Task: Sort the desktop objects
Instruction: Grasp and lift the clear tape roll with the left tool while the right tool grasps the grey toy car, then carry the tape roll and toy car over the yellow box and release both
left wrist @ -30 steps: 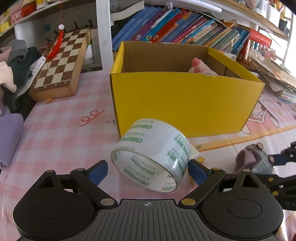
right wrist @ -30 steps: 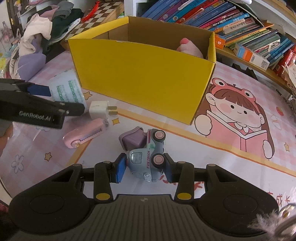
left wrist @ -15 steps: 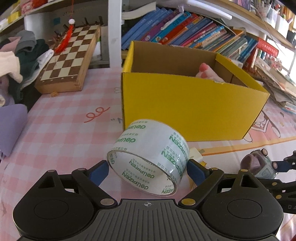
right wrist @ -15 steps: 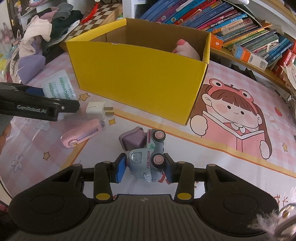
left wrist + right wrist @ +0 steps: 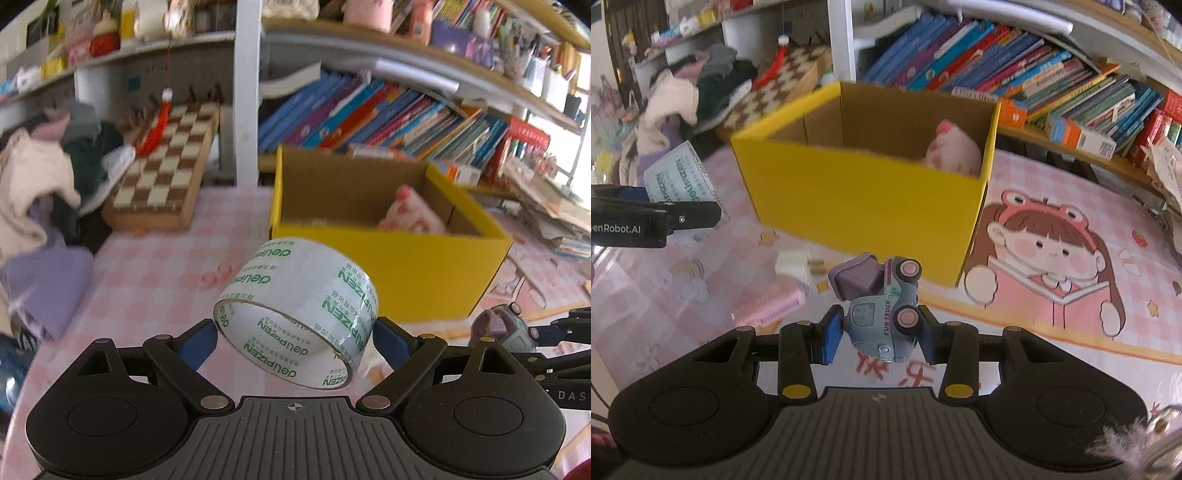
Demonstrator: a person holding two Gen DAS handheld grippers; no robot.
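My left gripper [image 5: 295, 341] is shut on a wide roll of clear tape [image 5: 299, 310] with green print, held off the pink tablecloth in front of the yellow cardboard box [image 5: 424, 269]. My right gripper [image 5: 879, 332] is shut on a grey-blue toy truck [image 5: 882, 314] with pink wheels, lifted above the mat in front of the yellow cardboard box [image 5: 864, 206]. A pink plush [image 5: 955, 151] lies inside the box. In the right wrist view the tape [image 5: 679, 181] and left gripper show at the left edge.
A white plug [image 5: 794, 264] and a pink lint roller [image 5: 768, 306] lie on the mat left of the truck. A chessboard [image 5: 166, 177] and a heap of clothes [image 5: 44, 177] sit at the back left. Shelves of books [image 5: 388, 118] stand behind the box.
Both grippers have risen with their loads; the tape and the truck are now off the table, and the box's open top shows more.
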